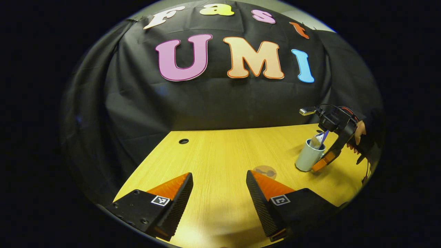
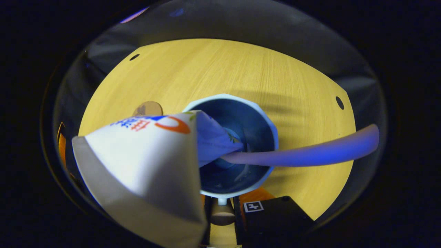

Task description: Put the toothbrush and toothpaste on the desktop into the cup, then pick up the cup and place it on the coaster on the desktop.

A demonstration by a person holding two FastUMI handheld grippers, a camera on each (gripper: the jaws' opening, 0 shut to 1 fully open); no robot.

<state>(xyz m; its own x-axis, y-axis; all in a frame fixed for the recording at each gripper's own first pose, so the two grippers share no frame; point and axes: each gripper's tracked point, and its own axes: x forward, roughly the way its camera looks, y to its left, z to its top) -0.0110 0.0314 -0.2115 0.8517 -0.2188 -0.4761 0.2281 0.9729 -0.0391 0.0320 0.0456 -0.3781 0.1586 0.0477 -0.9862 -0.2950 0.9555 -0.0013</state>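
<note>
Here, right tool (image 2: 222, 206) clamping cup (image 2: 272, 137) handle, near desktop (image 1: 220, 151) edge.

I see blue and red print and an orange curve on the toothpaste (image 2: 144, 151), but I cannot read it. Small square marker tags (image 1: 279, 199) sit on my gripper fingers.

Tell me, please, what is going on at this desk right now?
A person is working with two handheld grippers on a wooden desk. The toothpaste and toothbrush already stand in the cup. The right gripper is down beside the cup, apparently gripping its handle. The left gripper hangs open above the desk. The cup is not yet on the coaster, which lies nearby.
</note>
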